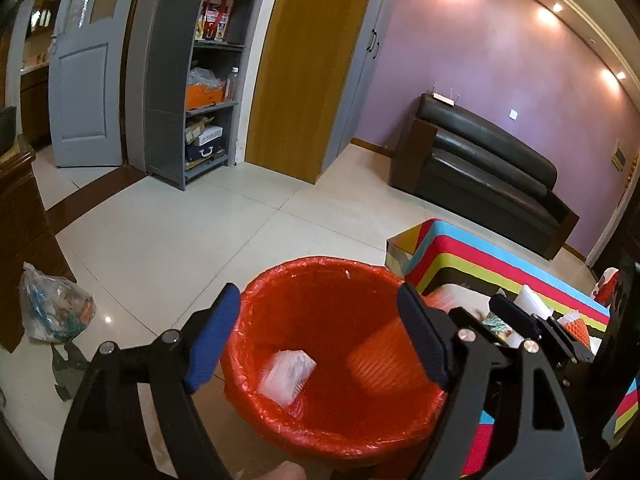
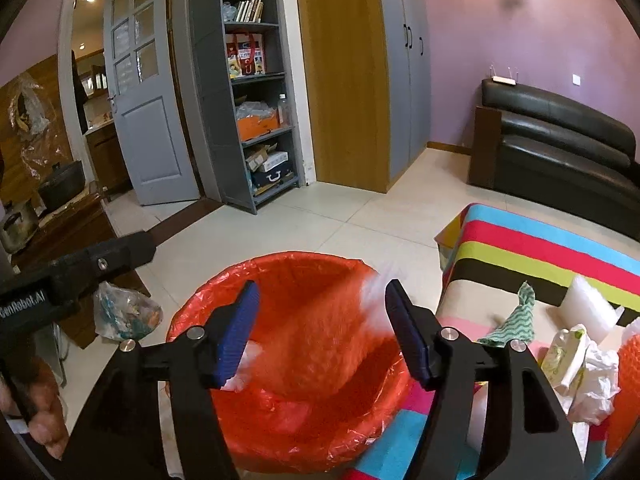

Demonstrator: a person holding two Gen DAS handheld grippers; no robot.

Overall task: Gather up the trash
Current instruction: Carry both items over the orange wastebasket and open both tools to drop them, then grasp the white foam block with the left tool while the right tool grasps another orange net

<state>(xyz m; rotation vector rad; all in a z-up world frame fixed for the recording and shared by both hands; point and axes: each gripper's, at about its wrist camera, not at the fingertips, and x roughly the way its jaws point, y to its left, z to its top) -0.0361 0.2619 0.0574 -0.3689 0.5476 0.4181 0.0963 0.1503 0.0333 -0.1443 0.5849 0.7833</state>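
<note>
Left gripper [image 1: 320, 344]: blue-padded fingers [image 1: 214, 340] spread wide, nothing pressed between them, poised over the mouth of the round bin lined with a red plastic bag [image 1: 280, 276]. Inside the bin, in the left wrist view: a crumpled white plastic wrapper [image 1: 286, 372] on the bottom and an orange ribbed piece [image 1: 376, 360] leaning against the right wall, close by the right finger pad.

Right gripper [image 2: 322, 332]: blue pads [image 2: 240, 332] also apart, gripping nothing, above the same bin [image 2: 224, 280]; a blurred white and orange streak [image 2: 372, 292] between the pads, too smeared to identify, and a white scrap [image 2: 246, 364] just beside the left pad.

Further out, to the right of the bin: a low table under a bright striped cloth [image 2: 540, 248], strewn with a green zigzag-patterned cloth scrap [image 2: 516, 316], white crumpled paper [image 2: 596, 380] and a white bubble-wrap roll [image 2: 588, 304]. On the pale tiled floor [image 1: 180, 232] to the left: a knotted clear plastic bag of rubbish [image 1: 52, 308]. Beyond: a grey shelf unit [image 1: 208, 68], a black leather sofa [image 1: 488, 160] against a purple wall.
</note>
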